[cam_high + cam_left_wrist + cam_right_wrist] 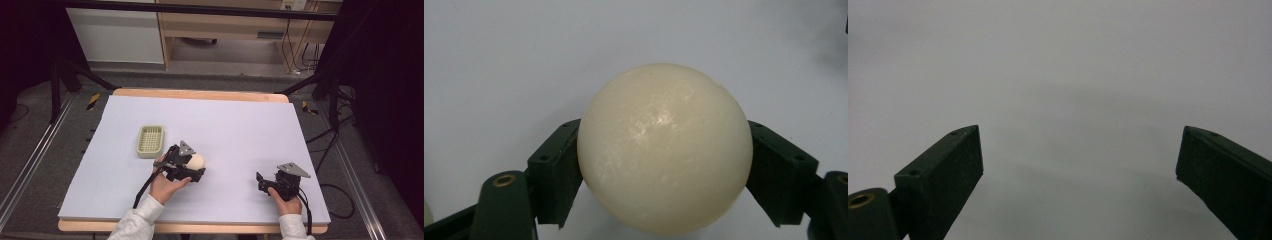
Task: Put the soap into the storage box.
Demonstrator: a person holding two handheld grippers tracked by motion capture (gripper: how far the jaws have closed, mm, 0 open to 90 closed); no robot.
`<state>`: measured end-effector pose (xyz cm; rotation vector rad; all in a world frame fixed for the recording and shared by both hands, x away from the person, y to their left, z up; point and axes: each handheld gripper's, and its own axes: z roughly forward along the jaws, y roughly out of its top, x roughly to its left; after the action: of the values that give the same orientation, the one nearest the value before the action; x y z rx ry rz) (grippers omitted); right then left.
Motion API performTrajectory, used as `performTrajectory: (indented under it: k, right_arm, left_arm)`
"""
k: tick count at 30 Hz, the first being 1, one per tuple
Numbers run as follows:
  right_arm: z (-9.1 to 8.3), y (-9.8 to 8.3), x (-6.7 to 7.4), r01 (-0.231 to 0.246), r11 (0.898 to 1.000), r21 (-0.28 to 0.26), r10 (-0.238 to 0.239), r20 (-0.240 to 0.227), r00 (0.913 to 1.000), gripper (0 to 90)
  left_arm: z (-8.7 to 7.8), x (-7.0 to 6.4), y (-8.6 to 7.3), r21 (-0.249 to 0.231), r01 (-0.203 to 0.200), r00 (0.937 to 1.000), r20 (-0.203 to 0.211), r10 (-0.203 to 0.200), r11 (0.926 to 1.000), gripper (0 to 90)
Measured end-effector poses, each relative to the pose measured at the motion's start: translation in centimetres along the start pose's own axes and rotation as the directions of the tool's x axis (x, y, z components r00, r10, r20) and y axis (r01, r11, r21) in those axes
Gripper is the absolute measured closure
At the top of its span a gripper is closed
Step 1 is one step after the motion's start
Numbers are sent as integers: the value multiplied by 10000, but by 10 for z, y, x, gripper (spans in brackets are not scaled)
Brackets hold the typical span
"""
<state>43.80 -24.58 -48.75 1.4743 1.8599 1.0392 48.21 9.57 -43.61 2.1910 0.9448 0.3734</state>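
- The table (240, 120) carries a pale lavender sheet with a bare wooden strip along its far and near edges; the far half and the middle stretch between the two hands lie open.
- The left gripper (192, 167) sits near the table's middle-left, its jaws clamped on either side of a cream ball (665, 147), which is smooth, glossy and round.
- A pale green basket (150, 140), rectangular with a mesh floor and rounded corners, rests just beyond and left of that gripper, apart from it.
- The right gripper (261, 181) stands near the front edge, well apart from the ball; its matte black jaws are spread wide over bare sheet.
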Motion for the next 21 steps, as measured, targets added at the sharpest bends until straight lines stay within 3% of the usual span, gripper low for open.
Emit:
performTrajectory:
  k: [21]
  right_arm:
    - [0,0,0,-5,10000,8,5,8,10000,53]
  left_arm:
    - [-23,37,-7,-245,634,9964,-554,-647,9977,239]
